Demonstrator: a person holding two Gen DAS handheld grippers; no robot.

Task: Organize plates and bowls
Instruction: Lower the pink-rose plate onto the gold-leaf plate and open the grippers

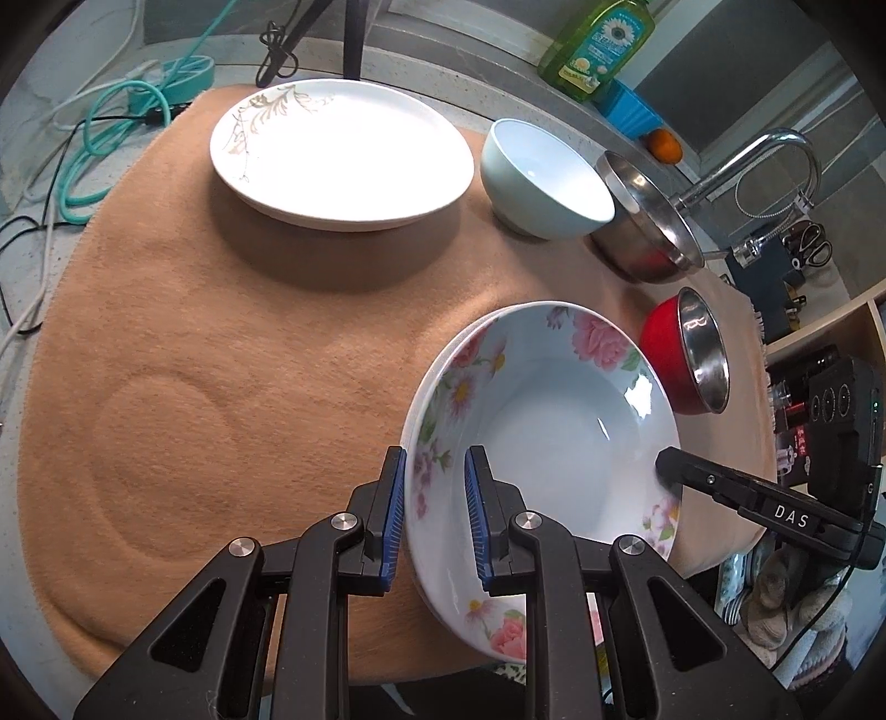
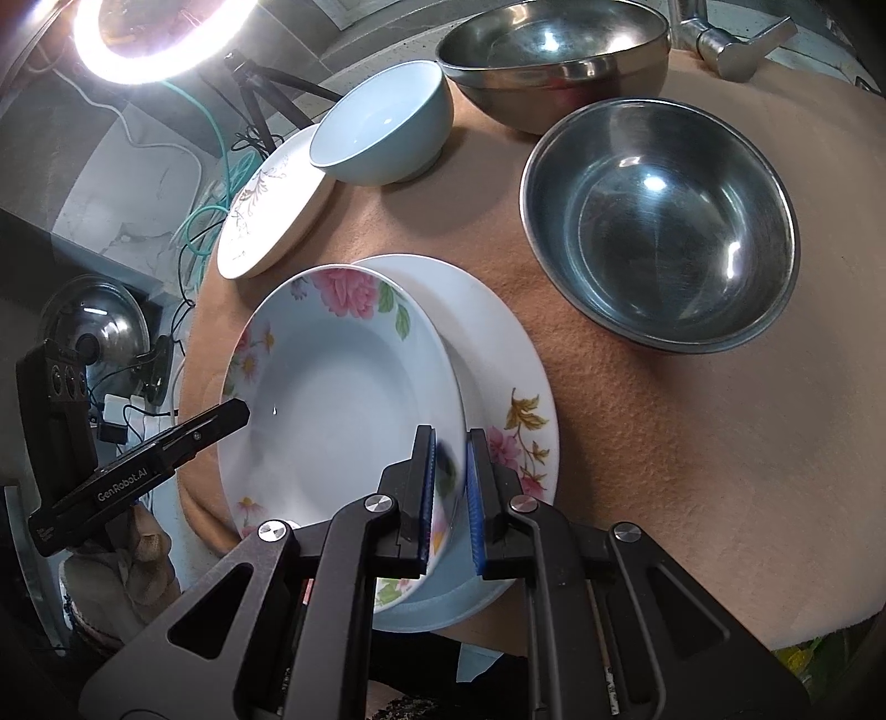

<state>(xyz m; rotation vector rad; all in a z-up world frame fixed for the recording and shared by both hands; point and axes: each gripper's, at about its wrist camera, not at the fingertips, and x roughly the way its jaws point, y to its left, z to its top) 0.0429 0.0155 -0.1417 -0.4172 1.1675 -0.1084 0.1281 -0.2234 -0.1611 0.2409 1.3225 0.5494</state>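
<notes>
A deep plate with pink flowers [image 1: 554, 437] [image 2: 338, 410] is held between both grippers, tilted, just above a flat floral plate [image 2: 498, 354] on the tan cloth. My left gripper [image 1: 434, 515] straddles its left rim, its pads close against the rim. My right gripper [image 2: 448, 493] grips its right rim. A white plate with a grass pattern [image 1: 338, 149] [image 2: 271, 205] lies at the back. A light blue bowl [image 1: 545, 177] [image 2: 382, 127] stands beside it.
A large steel bowl [image 1: 642, 221] [image 2: 554, 50] and a red-sided steel bowl [image 1: 686, 354] [image 2: 659, 221] stand on the tan cloth [image 1: 221, 360]. A tap [image 1: 747, 166], a green soap bottle [image 1: 598, 44] and cables [image 1: 111, 122] lie beyond the cloth.
</notes>
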